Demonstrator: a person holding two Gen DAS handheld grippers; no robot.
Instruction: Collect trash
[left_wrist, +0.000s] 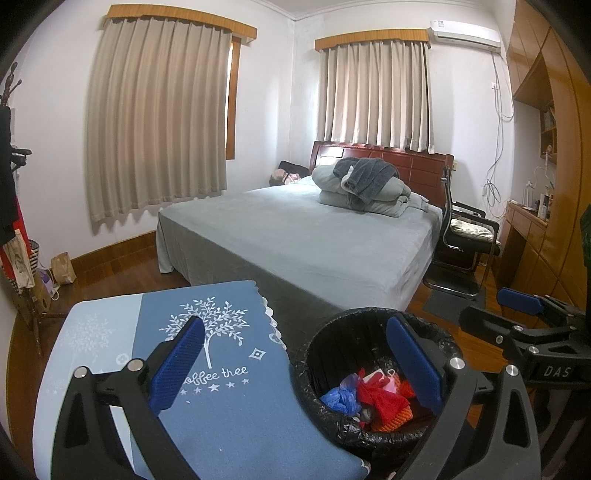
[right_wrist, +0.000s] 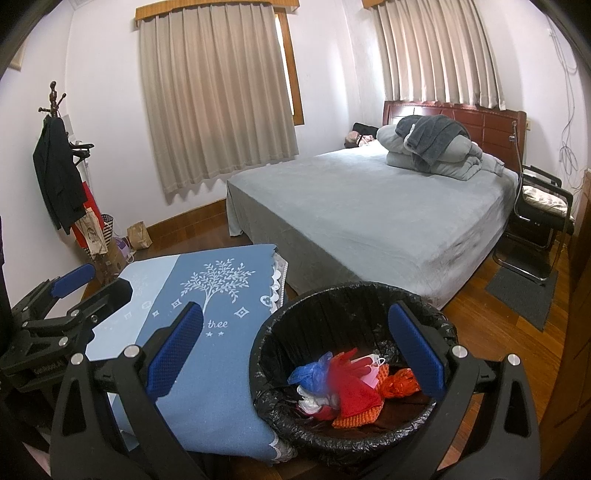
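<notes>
A black bin with a black liner (left_wrist: 332, 328) (right_wrist: 332, 295) stands on the floor beside a small table under a blue cloth (left_wrist: 221, 406) (right_wrist: 221, 387). Inside the bin lie a blue plastic bag (left_wrist: 341, 398) (right_wrist: 308, 371), a red piece (left_wrist: 376, 397) (right_wrist: 351, 384) and an orange net (left_wrist: 395, 421) (right_wrist: 400, 384). My left gripper (left_wrist: 295, 362) hangs open above the table's edge and the bin, holding nothing. My right gripper (right_wrist: 295, 350) is open over the same spot, also with nothing in it. Each gripper shows at the edge of the other's view (left_wrist: 524, 306) (right_wrist: 74, 284).
A bed with a grey-blue cover (left_wrist: 314, 236) (right_wrist: 369, 206) and folded bedding fills the room behind the bin. A black chair (left_wrist: 465, 240) (right_wrist: 539, 214) and a grey mat (right_wrist: 521, 291) are at the right. A coat rack (right_wrist: 55, 155) and a paper bag (right_wrist: 139, 234) are at the left wall.
</notes>
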